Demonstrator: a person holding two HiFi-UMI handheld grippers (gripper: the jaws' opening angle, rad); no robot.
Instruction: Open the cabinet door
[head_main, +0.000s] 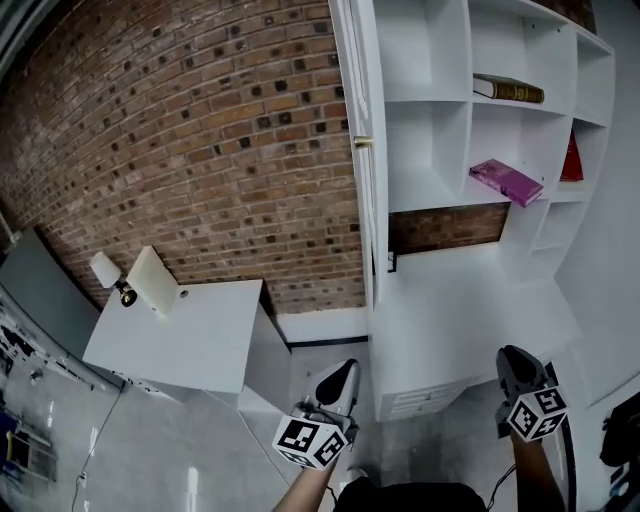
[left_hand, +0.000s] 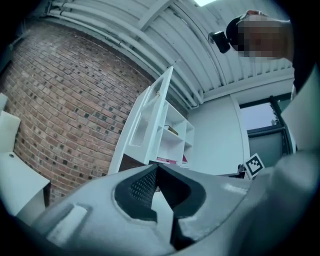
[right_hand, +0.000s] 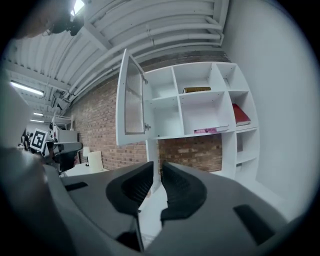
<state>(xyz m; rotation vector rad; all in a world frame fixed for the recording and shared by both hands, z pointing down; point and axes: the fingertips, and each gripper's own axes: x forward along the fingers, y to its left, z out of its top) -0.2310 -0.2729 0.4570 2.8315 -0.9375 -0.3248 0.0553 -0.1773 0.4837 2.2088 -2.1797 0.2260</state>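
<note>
While the cabinet door (head_main: 356, 150) is standing swung wide open, its edge and small brass knob (head_main: 362, 143) facing the head view, the white shelf unit (head_main: 455, 110) beside it is showing its open compartments. A brown book (head_main: 508, 90) is lying flat in an upper middle compartment. A pink book (head_main: 506, 181) is lying flat in the compartment directly below, one end jutting over the shelf's front edge. A red book (head_main: 571, 160) is leaning in the narrow compartment to the right. A white counter (head_main: 470, 300) is running under the shelves, with a brick wall (head_main: 200, 130) behind. Both grippers are hanging low, well apart from the door. The left gripper (head_main: 347, 367) is keeping its jaws clenched together on nothing. The right gripper (head_main: 512, 353) is holding its jaws a narrow gap apart, with nothing between them. To the left, a white desk (head_main: 190, 345) is carrying a small lamp (head_main: 108, 272).
</note>
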